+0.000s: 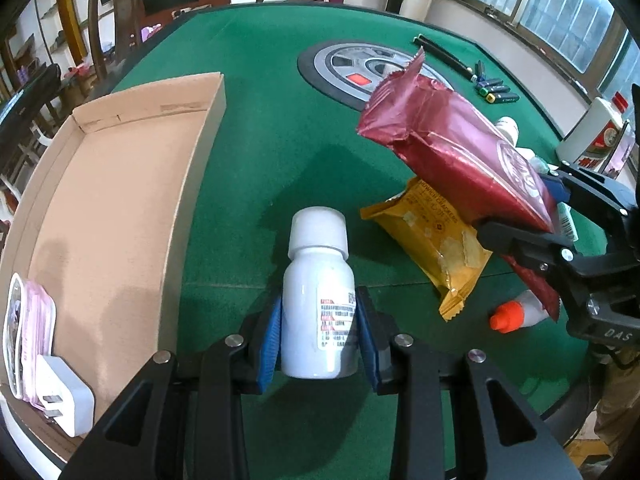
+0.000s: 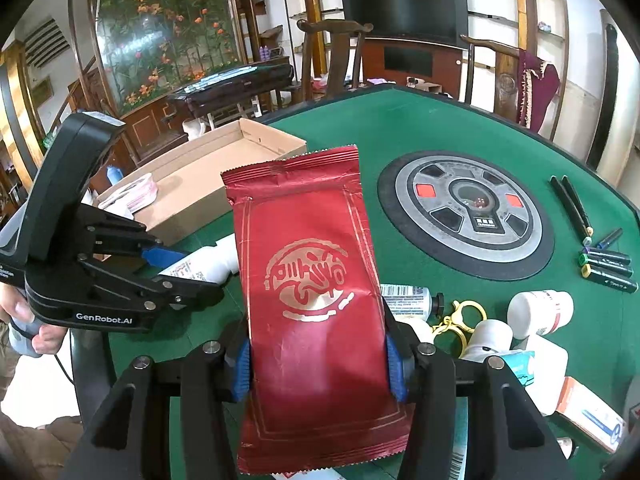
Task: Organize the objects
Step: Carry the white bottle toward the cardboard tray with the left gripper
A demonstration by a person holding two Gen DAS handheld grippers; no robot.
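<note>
We hold two things at once above the green felt table (image 1: 280, 128). Our left gripper (image 1: 318, 336) is clamped narrowly on a white pill bottle (image 1: 318, 300), its blue pads pressing the labelled body below the cap, and the bottle points away from us over the felt, just right of the cardboard tray (image 1: 120, 208). Our right gripper (image 2: 318, 356) is closed on a red foil packet (image 2: 308, 280), the pads pinching its long edges at the near end while the far, crimped end stands free in the air.

The bottle looks light, rigid and smooth. The grip on its cylinder wall seems sound, though a slick plastic side could rotate if we tilt it sharply, so we judge that a hold at mid-body, as now, serves best.

The packet is soft and crinkly, probably light. It bows between the pads, and squeezing harder would likely crush whatever is inside. Holding across the width near one end leaves the rest free to flop.

The tray lies at the left, already holding a white plug adapter (image 1: 66, 404) and a pink-and-white pouch (image 1: 28, 332) in its near corner, with bare floor farther in. A yellow cracker packet (image 1: 432, 240) and an orange-capped bottle (image 1: 516, 314) wait on the felt to the right.
</note>
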